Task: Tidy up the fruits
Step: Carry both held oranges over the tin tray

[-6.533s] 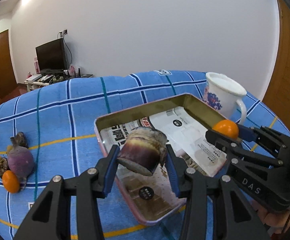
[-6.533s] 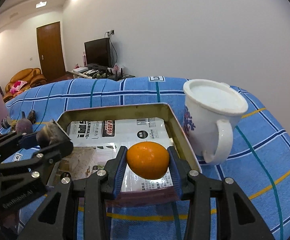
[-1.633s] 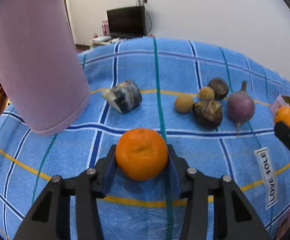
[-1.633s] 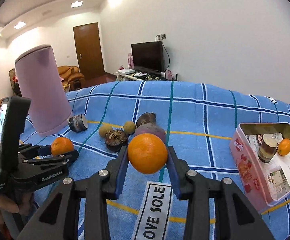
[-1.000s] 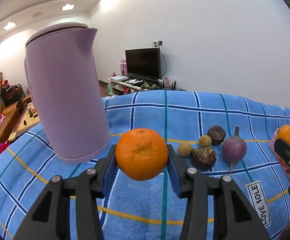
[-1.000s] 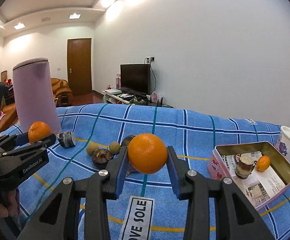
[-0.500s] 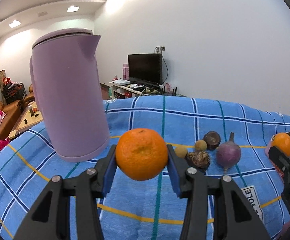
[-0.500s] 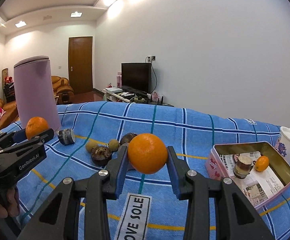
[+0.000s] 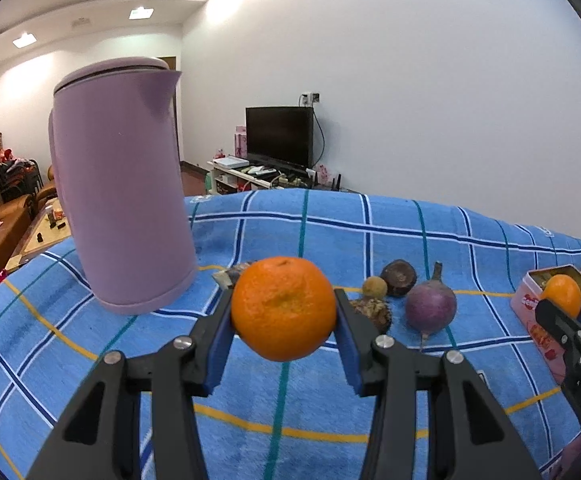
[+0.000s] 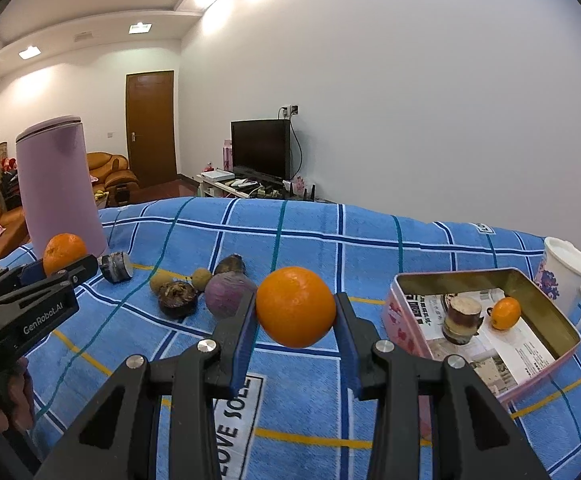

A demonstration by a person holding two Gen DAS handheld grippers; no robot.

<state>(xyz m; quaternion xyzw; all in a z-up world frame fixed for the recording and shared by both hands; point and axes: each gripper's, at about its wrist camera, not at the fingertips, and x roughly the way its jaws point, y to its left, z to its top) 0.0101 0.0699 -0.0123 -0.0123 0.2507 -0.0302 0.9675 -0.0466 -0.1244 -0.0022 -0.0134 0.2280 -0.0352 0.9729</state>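
My left gripper (image 9: 284,316) is shut on an orange (image 9: 283,314) and holds it above the blue checked cloth, right of the purple kettle (image 9: 124,224). My right gripper (image 10: 295,314) is shut on a second orange (image 10: 295,313), held above the cloth left of the pink tin (image 10: 402,312). The tin holds a cut brown-and-white piece (image 10: 461,319) and a small orange (image 10: 505,313). On the cloth between the grippers lie a purple round root (image 10: 226,294), a dark husked fruit (image 10: 177,298), two small tan fruits (image 10: 201,277) and a dark fruit (image 10: 232,265).
A cut brown piece (image 10: 116,266) lies by the kettle (image 10: 60,196). A white mug (image 10: 566,280) stands behind the tin. A "LOVE SOLE" label (image 10: 232,428) is sewn on the cloth near me. The table drops off at the far side toward a TV stand.
Both grippers keep their oranges. The left one has shifted right and a bit away from the kettle; the right one has drawn nearer to the tin.
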